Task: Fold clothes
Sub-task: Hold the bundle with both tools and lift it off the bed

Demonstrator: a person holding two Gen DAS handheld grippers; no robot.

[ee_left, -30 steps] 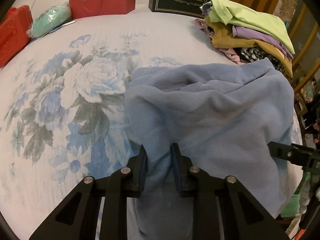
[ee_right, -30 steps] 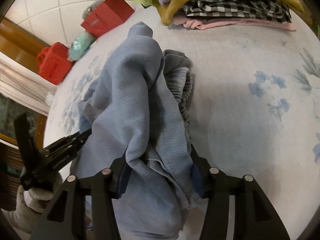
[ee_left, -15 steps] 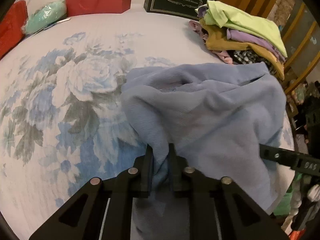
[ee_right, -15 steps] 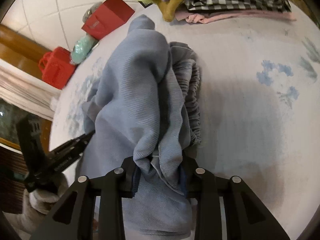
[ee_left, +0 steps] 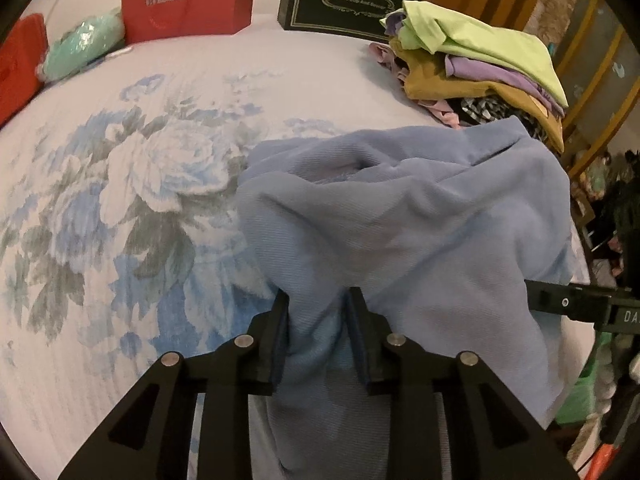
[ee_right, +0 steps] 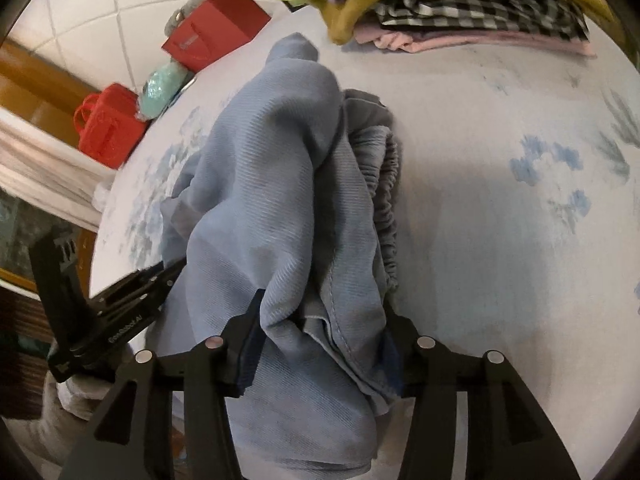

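A blue garment (ee_left: 416,220) with a gathered elastic waistband (ee_right: 384,184) lies bunched on the floral bedsheet (ee_left: 120,184). My left gripper (ee_left: 318,312) has its jaws parted, with a fold of the blue cloth lying between them. My right gripper (ee_right: 324,320) also has its jaws wide apart, with a thick bunch of the same garment (ee_right: 280,184) lying between them. Each gripper shows at the edge of the other's view: the right one (ee_left: 576,308) and the left one (ee_right: 132,300).
A stack of folded clothes (ee_left: 480,64), green on top, sits at the back right, also in the right wrist view (ee_right: 460,8). A red bag (ee_left: 188,4), a dark box (ee_left: 348,0), a teal bundle (ee_left: 80,48) and another red bag (ee_right: 108,128) line the far edge.
Both grippers closed on the blue garment half a second ago and have now opened again. The cloth stays between the jaws, slightly shifted.
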